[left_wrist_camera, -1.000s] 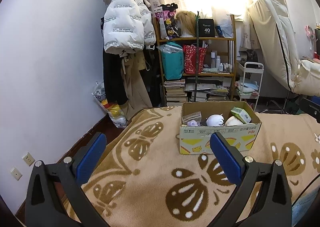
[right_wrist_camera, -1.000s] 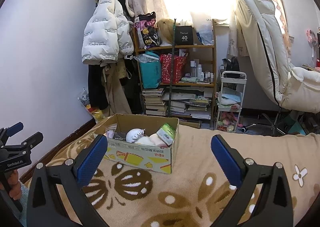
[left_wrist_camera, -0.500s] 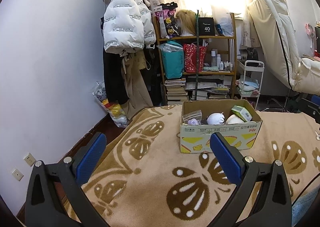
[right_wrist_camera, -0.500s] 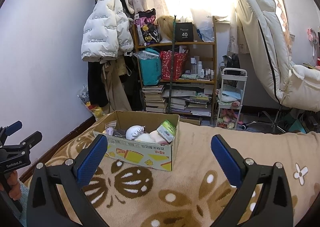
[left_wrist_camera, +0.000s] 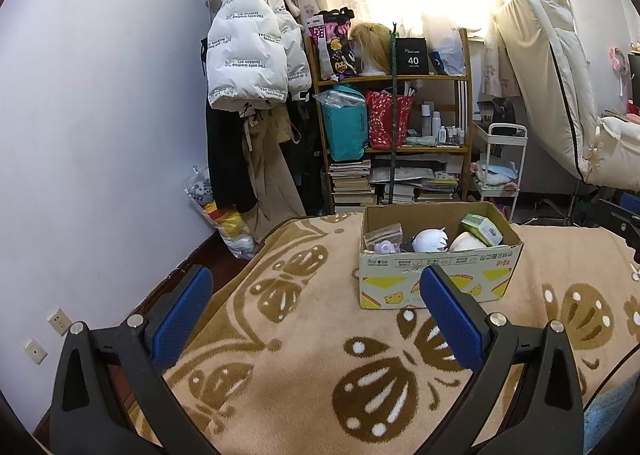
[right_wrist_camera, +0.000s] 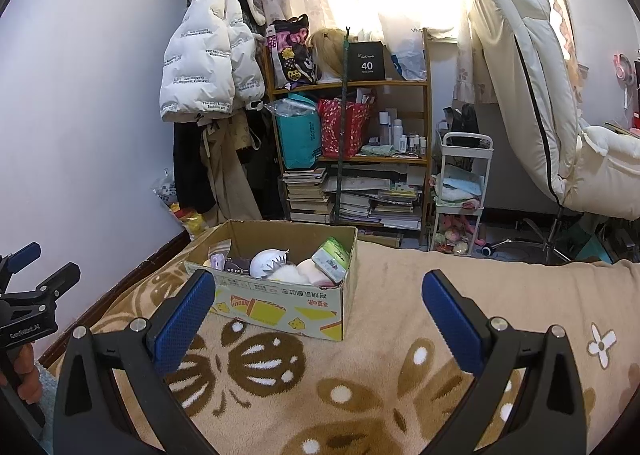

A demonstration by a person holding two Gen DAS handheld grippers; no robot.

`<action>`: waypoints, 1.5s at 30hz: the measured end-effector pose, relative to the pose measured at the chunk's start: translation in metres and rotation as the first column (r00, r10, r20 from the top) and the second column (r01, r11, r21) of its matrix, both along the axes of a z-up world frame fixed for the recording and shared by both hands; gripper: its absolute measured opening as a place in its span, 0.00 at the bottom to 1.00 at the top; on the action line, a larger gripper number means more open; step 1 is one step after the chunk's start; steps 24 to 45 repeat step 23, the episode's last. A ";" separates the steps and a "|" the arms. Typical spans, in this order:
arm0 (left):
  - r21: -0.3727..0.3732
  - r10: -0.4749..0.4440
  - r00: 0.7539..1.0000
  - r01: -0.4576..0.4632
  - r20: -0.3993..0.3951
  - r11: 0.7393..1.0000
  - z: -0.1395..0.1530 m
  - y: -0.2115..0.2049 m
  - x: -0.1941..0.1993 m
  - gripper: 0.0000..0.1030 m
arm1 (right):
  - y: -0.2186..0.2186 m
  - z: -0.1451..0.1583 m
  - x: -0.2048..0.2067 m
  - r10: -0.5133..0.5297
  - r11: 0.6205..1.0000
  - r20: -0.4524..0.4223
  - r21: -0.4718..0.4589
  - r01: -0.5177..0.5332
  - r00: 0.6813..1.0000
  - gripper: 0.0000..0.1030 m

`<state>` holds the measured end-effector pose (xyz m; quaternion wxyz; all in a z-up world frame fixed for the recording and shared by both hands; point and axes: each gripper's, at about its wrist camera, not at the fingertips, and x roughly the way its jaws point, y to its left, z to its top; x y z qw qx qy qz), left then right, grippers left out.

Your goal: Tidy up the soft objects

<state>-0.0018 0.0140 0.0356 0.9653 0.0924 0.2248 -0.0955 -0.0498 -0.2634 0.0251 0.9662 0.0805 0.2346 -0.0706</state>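
Observation:
A cardboard box [left_wrist_camera: 440, 275] stands on the beige patterned blanket [left_wrist_camera: 304, 355]. Inside it lie a white round plush [left_wrist_camera: 430, 239], a pale round item [left_wrist_camera: 466, 243], a green tissue pack [left_wrist_camera: 482, 229] and a clear bag [left_wrist_camera: 384, 233]. My left gripper [left_wrist_camera: 316, 315] is open and empty, above the blanket short of the box. In the right wrist view the box [right_wrist_camera: 280, 299] holds the plush [right_wrist_camera: 266, 262] and the tissue pack [right_wrist_camera: 331, 258]. My right gripper [right_wrist_camera: 318, 311] is open and empty, short of the box. The left gripper's body [right_wrist_camera: 28, 307] shows at that view's left edge.
A wooden shelf [left_wrist_camera: 394, 135] with bags and books stands beyond the bed, with a white puffer jacket [left_wrist_camera: 252, 51] hanging left of it. A white cart [right_wrist_camera: 460, 191] and a cream recliner chair [right_wrist_camera: 560, 103] stand to the right. The wall runs along the left.
Both grippers stay open. The right wrist view has drifted slightly, so the box sits a little lower and nearer. The left view is almost unchanged.

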 end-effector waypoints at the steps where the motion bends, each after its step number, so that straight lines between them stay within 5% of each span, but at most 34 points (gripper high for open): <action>1: -0.001 -0.001 1.000 0.001 -0.002 1.000 0.000 0.000 0.000 0.99 | 0.000 -0.001 0.000 0.000 1.000 0.000 0.000 0.000 1.000 1.00; 45: 0.001 0.025 1.000 -0.025 0.009 1.000 0.000 0.001 -0.002 0.99 | -0.003 0.002 0.000 0.006 1.000 -0.003 0.000 -0.006 1.000 1.00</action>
